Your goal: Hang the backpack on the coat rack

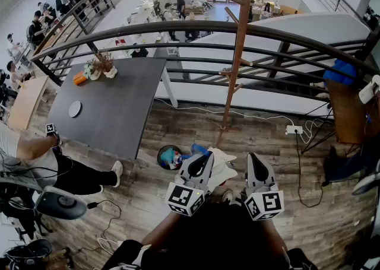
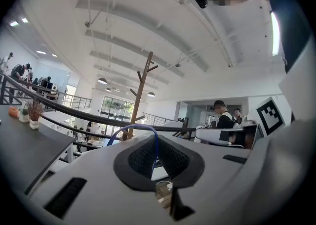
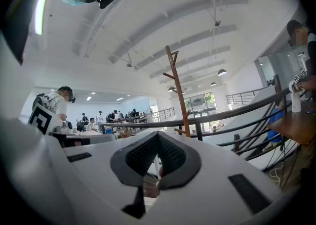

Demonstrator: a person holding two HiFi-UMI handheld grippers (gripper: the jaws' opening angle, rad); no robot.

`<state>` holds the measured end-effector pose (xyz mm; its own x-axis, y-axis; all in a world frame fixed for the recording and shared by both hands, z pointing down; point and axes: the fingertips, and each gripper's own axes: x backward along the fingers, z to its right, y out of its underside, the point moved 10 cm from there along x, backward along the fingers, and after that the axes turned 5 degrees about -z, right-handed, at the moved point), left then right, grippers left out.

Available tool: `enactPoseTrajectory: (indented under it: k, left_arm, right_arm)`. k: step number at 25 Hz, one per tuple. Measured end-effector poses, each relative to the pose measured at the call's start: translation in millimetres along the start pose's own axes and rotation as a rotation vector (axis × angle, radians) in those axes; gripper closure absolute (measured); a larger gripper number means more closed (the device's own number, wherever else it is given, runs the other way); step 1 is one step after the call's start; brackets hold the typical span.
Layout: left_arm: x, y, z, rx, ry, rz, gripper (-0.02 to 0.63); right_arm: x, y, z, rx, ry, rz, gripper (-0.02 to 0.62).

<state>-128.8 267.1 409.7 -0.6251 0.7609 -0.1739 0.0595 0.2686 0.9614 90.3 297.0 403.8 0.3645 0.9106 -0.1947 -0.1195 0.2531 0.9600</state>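
Note:
The white backpack (image 1: 222,167) with blue trim lies on the wood floor at the foot of the wooden coat rack (image 1: 236,55), whose pole and pegs rise in front of the railing. My left gripper (image 1: 200,157) is over the backpack, shut on a thin blue loop (image 2: 132,127) that arcs out from between its pads. My right gripper (image 1: 254,157) is just right of the backpack; its pads meet and I see nothing clearly held. The coat rack (image 2: 138,95) stands ahead in the left gripper view, and the coat rack (image 3: 178,90) is also ahead in the right gripper view.
A curved metal railing (image 1: 237,28) runs behind the rack. A dark table (image 1: 113,102) stands at the left, with a round bin (image 1: 168,157) near its corner. A seated person's legs (image 1: 77,177) lie at the left. A power strip and cable (image 1: 294,129) and a wooden desk (image 1: 344,108) are at the right.

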Motion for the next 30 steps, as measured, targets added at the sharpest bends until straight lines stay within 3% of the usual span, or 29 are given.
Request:
enactPoseTrajectory:
  k: [17, 30]
  left_arm:
    - [9.7, 0.6, -15.9, 0.034, -0.015, -0.004, 0.595]
    - [15.2, 2.0, -43.3, 0.037, 0.071, -0.027, 0.595]
  right_arm:
    - [-10.9, -1.1, -8.8, -0.049, -0.007, -0.018, 0.583]
    - [-25.8, 10.0, -45.9, -0.063, 0.059, -0.002, 0.583]
